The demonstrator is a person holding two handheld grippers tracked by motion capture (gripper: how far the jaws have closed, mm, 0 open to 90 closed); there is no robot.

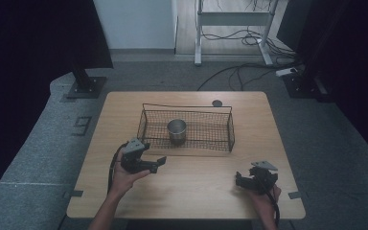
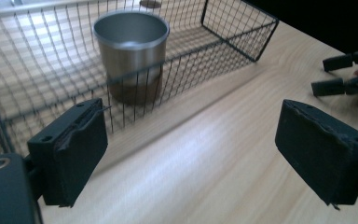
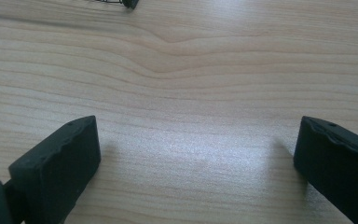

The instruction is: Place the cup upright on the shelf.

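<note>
A: Where does the metal cup (image 1: 177, 131) stand?

B: Upright inside the wire basket (image 1: 230, 125), near the middle of its floor, and the basket sits toward the far edge of the desk (image 1: 196, 187). In the left gripper view the cup (image 2: 131, 51) shows through the mesh of the basket's near wall.

A: And the tools?

B: The left gripper (image 1: 149, 164) hovers just outside the basket's near left corner, jaws spread wide and holding nothing. The right gripper (image 1: 249, 179) sits near the desk's near right corner, also spread and empty, facing bare wood.

A: So how far along is it?

B: Judging by this, either the cup is already placed and released, or it has yet to be lifted out; nothing is in hand.
</note>
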